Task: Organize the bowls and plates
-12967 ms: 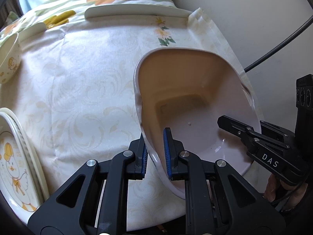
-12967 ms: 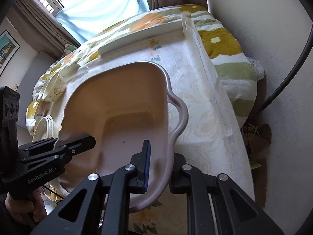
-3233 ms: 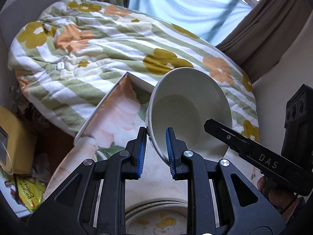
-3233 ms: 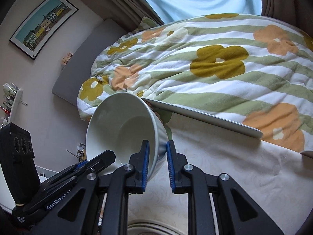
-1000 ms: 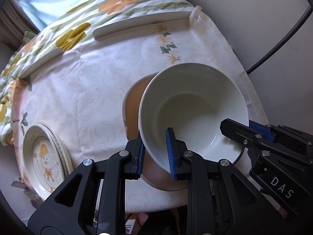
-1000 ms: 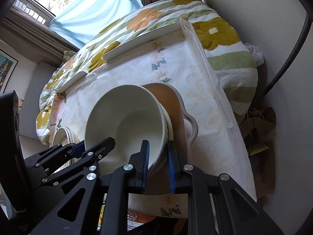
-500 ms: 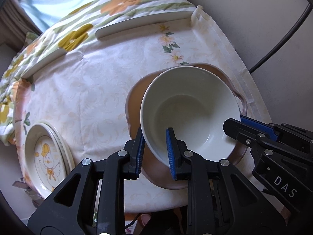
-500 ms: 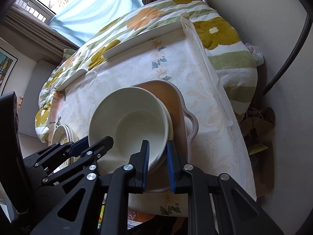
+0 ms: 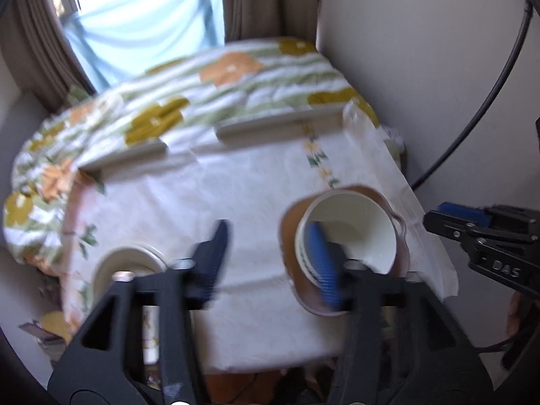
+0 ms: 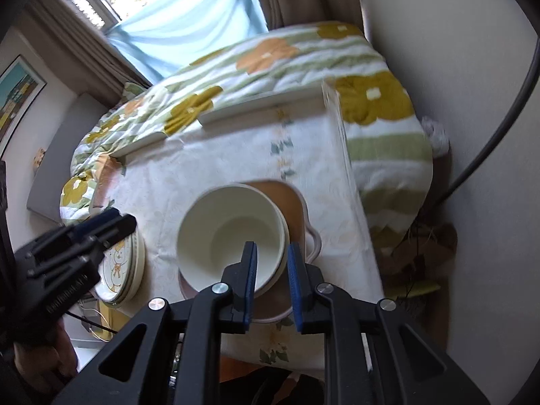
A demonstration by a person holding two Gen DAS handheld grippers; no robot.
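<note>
Claws first: the left claw (image 9: 270, 263) has its jaws opening, already wide, with nothing pinched; its right pad only overlaps the bowls in view. The right claw (image 10: 271, 281) is opening too, by a narrower gap, and the near rim of the bowls shows between its pads, though they do not seem to press on it. Both claws point steeply down at the worktop (image 10: 209, 175).

Just beyond them the top bowl (image 10: 233, 233) sits nested in a stack of white bowls, and the stack rests inside the pinkish tub (image 10: 287, 202) near the worktop's right edge. From the rims on the near side I count at least two bowls, perhaps three; blur keeps me from being sure.

To the left, well apart from the tub, lies a stack of plates (image 10: 121, 270) with a duck picture on the top one; several rims show, but the count is unclear. One tub and one worktop under a pale floral cloth; a bed (image 10: 270, 54) with a flowered cover lies behind it.

Judging by this, the step is the release of a bowl just set into the tub. Next would likely be the plates: both claws must clear the rim, cross left, and take a plate by its edge.
</note>
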